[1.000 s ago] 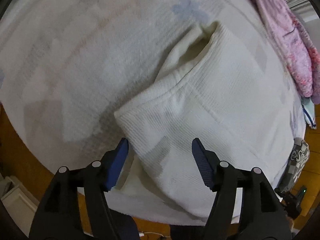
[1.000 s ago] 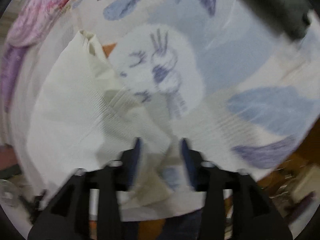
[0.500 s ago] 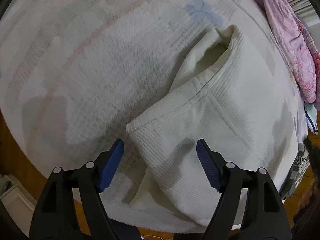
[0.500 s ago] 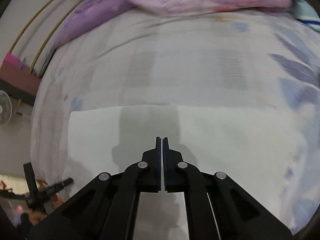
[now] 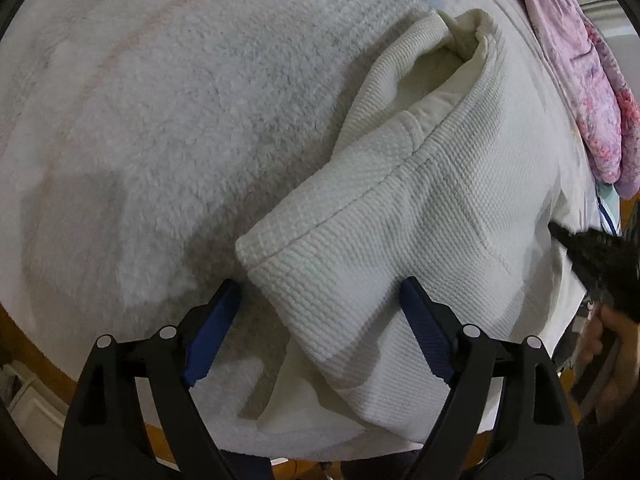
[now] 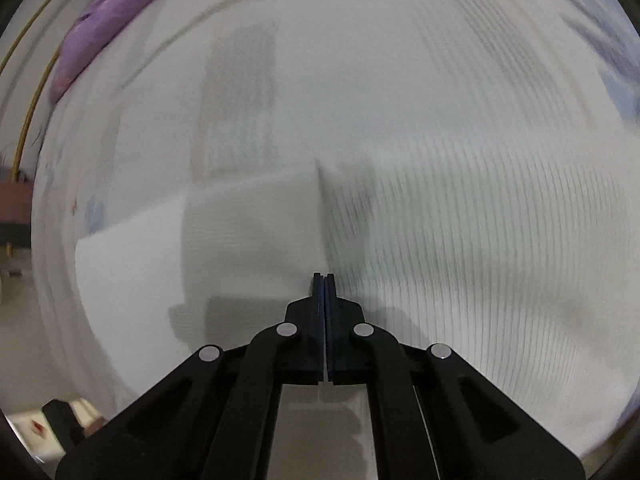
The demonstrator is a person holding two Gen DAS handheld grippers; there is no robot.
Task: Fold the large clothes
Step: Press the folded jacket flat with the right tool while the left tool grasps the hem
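Two grippers work here. Nearest to the left camera, the left gripper [image 5: 320, 300] stands wide open, with its blue fingertips [image 5: 218, 312] on each side of a thick folded corner of the cream garment [image 5: 400, 220] but not pressing it. The right gripper [image 6: 324, 280] has its jaws pressed together with nothing visible between them, and it hangs just above the ribbed cloth [image 6: 460, 240]; this view is blurred by motion.

The garment lies on a fluffy white blanket [image 5: 180, 100], near its front edge, with a sleeve or side panel already folded over the body. Farther on, the collar opening [image 5: 452, 52] gapes upward. Beyond it, a pink flowered quilt [image 5: 580, 80] lies at the far edge, and the right view shows a purple cloth [image 6: 92, 36] far away.

I judge that one fold is done and the left gripper prepares to take the near corner. The next move needs the jaws to close on all layers together, so that the fold does not slip open when it is lifted.

No brand, label or writing can be read.
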